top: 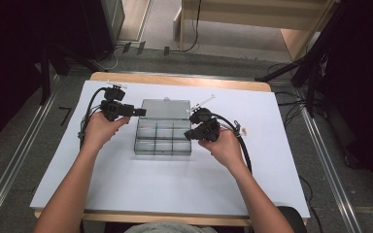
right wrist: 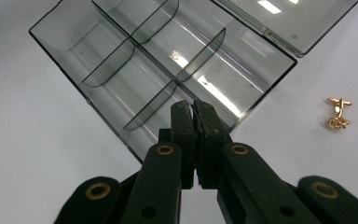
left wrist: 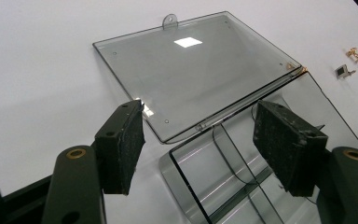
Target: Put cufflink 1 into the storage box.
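Fingers of left gripper [left wrist: 198, 140] spread wide, empty, over open organizer box [top: 163, 133]; right gripper [right wrist: 195, 112] fingers pressed together, empty

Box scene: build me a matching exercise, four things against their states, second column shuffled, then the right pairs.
Things:
1. lid
2. left gripper
3. right gripper
4. gold cufflink

States:
A. jaws pressed together, over the box wall
B. lying loose on the white table beside the box
C. jaws wide apart, nothing between the pads
D. folded back flat on the table

Pairs: 1-D, 2-C, 3-A, 4-B
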Available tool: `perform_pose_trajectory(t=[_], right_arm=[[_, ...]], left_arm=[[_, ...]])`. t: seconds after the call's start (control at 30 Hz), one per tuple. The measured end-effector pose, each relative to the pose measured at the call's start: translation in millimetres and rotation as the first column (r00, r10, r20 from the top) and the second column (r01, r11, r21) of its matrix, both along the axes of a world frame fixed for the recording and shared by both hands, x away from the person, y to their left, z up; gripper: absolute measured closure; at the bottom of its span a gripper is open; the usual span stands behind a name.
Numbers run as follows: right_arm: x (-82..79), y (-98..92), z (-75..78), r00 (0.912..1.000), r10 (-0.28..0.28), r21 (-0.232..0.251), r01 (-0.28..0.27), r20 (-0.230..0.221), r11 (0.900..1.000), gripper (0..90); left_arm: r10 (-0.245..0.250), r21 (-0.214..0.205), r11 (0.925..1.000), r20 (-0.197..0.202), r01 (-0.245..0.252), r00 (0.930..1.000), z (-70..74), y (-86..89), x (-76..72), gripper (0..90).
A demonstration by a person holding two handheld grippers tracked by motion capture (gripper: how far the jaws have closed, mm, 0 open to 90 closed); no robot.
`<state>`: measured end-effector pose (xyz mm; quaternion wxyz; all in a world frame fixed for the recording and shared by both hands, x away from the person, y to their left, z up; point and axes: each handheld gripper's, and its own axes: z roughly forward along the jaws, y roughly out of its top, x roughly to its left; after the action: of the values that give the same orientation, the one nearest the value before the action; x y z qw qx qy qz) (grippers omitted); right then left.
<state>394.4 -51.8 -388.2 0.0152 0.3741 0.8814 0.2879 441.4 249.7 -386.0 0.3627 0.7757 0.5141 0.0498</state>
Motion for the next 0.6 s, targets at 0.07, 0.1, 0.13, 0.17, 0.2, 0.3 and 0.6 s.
perform_pose_trajectory(t=[0.07, 0.1, 0.13, 0.17, 0.2, 0.3, 0.6], right_arm=[[0.5, 1.6, -0.8, 1.0000, 0.006, 0.004, -0.006, -0.002, 1.0000, 89.4], [0.5, 2.6, -1.3, 1.0000, 0.007, 0.007, -0.007, -0.005, 1.0000, 89.4], [0.5, 3.7, -2.0, 0.9999, 0.009, 0.006, -0.009, -0.007, 0.9999, 89.4], [0.6, 4.9, -2.9, 0.9999, 0.011, 0.005, -0.011, -0.008, 0.9999, 89.4], [0.6, 6.0, -3.8, 0.9999, 0.012, 0.003, -0.012, -0.010, 0.9999, 89.4], [0.7, 9.3, -7.4, 0.9998, 0.015, 0.010, -0.015, -0.014, 0.9998, 89.4], [3.1, 17.5, -25.5, 0.9991, 0.029, 0.003, -0.029, -0.030, 0.9996, 89.3]], left_arm=[[0.000, 0.001, 1.0000, 0.000, 0.000, 1.0000, -0.1, -0.1, 0.0, 34.6], [-0.001, 0.002, 1.0000, 0.000, 0.001, 1.0000, -0.1, -0.2, 0.1, 34.6], [-0.001, 0.002, 1.0000, 0.000, 0.001, 1.0000, -0.2, -0.3, 0.1, 34.6], [-0.001, 0.003, 1.0000, 0.000, 0.001, 1.0000, -0.4, -0.4, 0.1, 34.6], [-0.002, 0.003, 1.0000, 0.000, 0.002, 1.0000, -0.4, -0.5, 0.2, 34.6], [-0.002, 0.001, 1.0000, 0.001, 0.002, 1.0000, -0.3, -0.8, 0.0, 34.6], [-0.001, 0.005, 1.0000, 0.001, 0.001, 1.0000, -0.4, 0.4, 0.2, 34.6]])
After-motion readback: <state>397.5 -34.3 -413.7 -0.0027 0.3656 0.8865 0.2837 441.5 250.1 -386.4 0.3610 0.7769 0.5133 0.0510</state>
